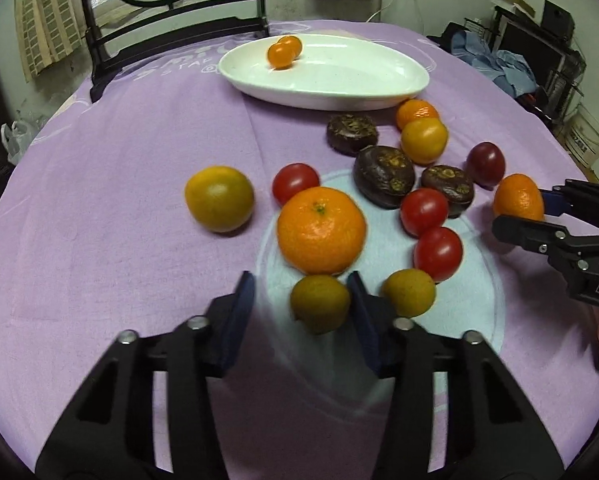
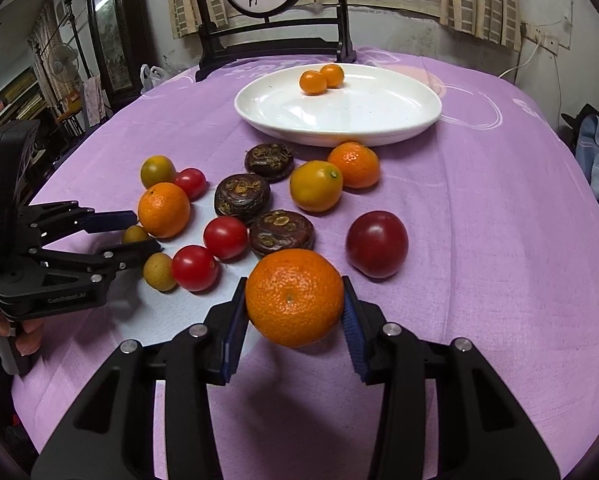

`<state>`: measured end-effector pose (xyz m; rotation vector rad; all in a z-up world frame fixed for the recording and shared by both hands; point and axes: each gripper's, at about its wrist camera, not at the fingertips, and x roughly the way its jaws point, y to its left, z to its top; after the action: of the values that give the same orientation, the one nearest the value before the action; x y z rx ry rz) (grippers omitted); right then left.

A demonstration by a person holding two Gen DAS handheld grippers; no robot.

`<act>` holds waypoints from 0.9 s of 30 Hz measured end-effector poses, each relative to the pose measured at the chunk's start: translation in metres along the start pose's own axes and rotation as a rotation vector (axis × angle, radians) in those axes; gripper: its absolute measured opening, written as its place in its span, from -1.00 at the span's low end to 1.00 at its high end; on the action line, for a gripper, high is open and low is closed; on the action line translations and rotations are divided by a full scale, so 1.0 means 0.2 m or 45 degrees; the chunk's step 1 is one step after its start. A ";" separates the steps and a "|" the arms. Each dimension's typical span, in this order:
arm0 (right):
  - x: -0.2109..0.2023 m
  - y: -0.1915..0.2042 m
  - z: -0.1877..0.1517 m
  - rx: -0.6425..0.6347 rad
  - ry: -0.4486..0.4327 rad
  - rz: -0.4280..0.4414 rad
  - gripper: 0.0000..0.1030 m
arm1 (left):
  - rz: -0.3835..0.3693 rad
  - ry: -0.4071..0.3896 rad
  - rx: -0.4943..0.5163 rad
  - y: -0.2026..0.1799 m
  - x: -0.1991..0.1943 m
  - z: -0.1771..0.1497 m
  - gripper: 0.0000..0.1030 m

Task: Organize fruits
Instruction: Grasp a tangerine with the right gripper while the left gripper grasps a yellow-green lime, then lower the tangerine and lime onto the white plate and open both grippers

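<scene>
We're barely into this one, judging by the plate: only two little kumquats sit in it, up at the far rim, and everything else is loose on the purple tabletop in front of it.

Going left to right: our left gripper is spread, with a small greenish citrus sitting between the pads, right one about touching, left one clear, so not pinched yet as far as we can tell. Around it, still on the cloth: a greenish mandarin off to the left, a big mandarin, three cherry tomatoes, three dark wrinkly fruits and two more orange citrus near the plate, and a dark plum.

Our right gripper is pinching a mandarin between both pads, low and close to us, well short of the plate.

So roughly two in, one in hand, a dozen or so to go.
</scene>
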<state>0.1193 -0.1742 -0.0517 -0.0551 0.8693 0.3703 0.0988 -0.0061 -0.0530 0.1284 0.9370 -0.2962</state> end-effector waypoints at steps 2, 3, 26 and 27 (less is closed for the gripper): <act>0.00 0.00 0.00 0.004 0.002 0.000 -0.15 | -0.005 -0.006 0.025 -0.03 -0.01 0.00 -0.43; 0.00 -0.01 0.00 0.008 0.001 0.000 -0.15 | -0.001 -0.007 0.029 -0.03 -0.01 0.00 -0.43; -0.05 -0.05 0.48 0.013 -0.275 -0.089 -0.15 | -0.026 -0.213 -0.274 -0.04 -0.04 0.76 -0.43; 0.01 -0.06 0.51 0.003 -0.253 -0.118 -0.15 | -0.010 -0.194 -0.285 -0.03 0.02 0.79 -0.43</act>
<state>0.2005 -0.1640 0.0118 -0.0550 0.6683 0.2823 0.2213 -0.0496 0.0358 -0.1025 0.8134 -0.2036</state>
